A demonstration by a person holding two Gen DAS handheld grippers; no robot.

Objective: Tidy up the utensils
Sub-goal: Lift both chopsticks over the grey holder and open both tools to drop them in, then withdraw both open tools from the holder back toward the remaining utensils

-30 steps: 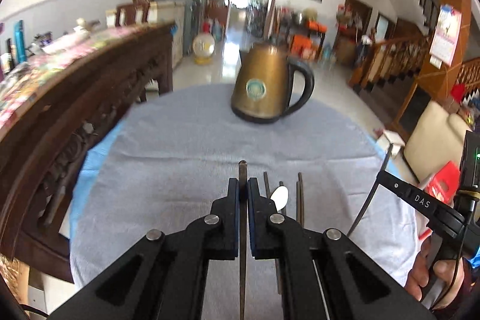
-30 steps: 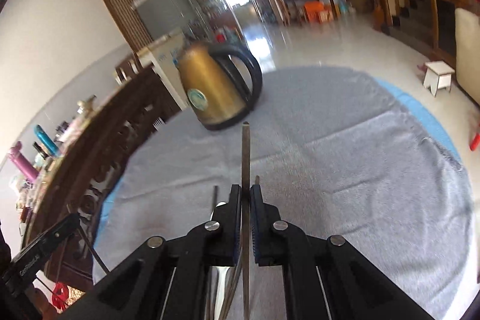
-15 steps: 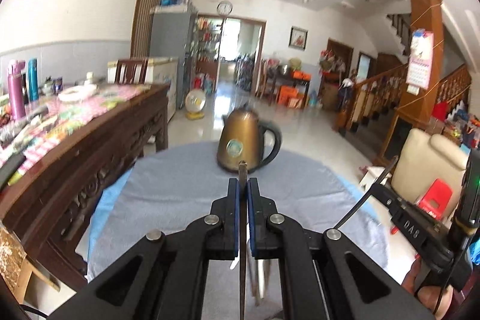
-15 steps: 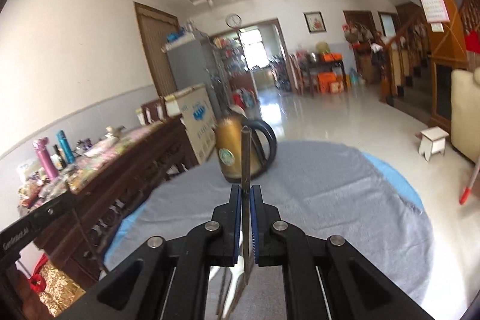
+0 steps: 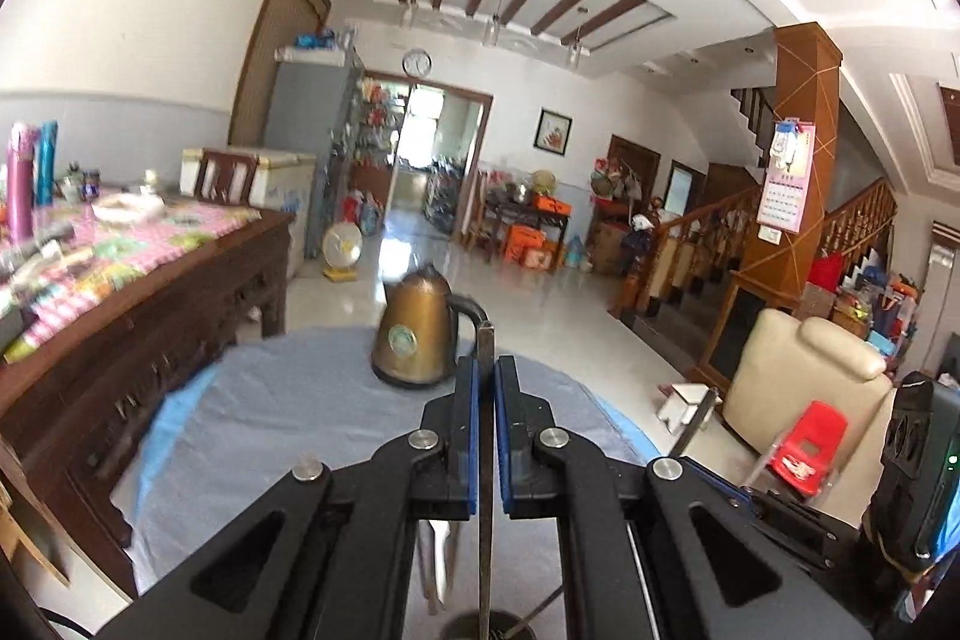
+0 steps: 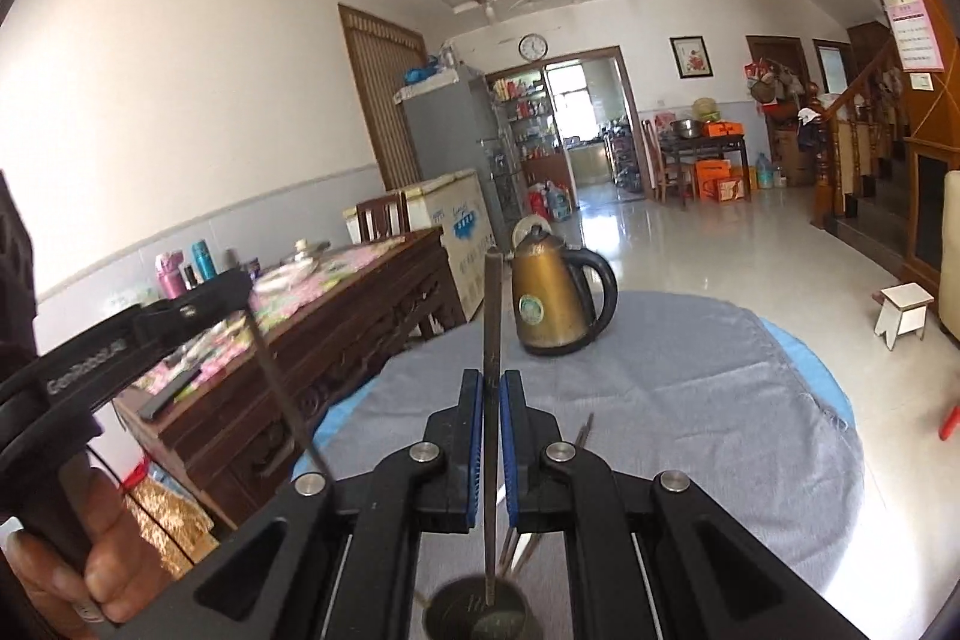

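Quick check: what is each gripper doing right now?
Left gripper: shut on a dark chopstick.
Right gripper: shut on another dark chopstick, its lower end over a round holder.

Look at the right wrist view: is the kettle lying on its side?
No, the kettle stands upright on the grey cloth, spout end up.

A coarse grey woven cloth (image 6: 690,436) with a fraying edge is covering the round bench over smooth blue sheeting (image 6: 810,358). A brushed bronze-toned metal kettle (image 6: 549,298) with a glossy black plastic handle is catching daylight, while the dark carved wooden sideboard (image 6: 336,340) and polished floor tiles (image 6: 720,244) are gleaming.
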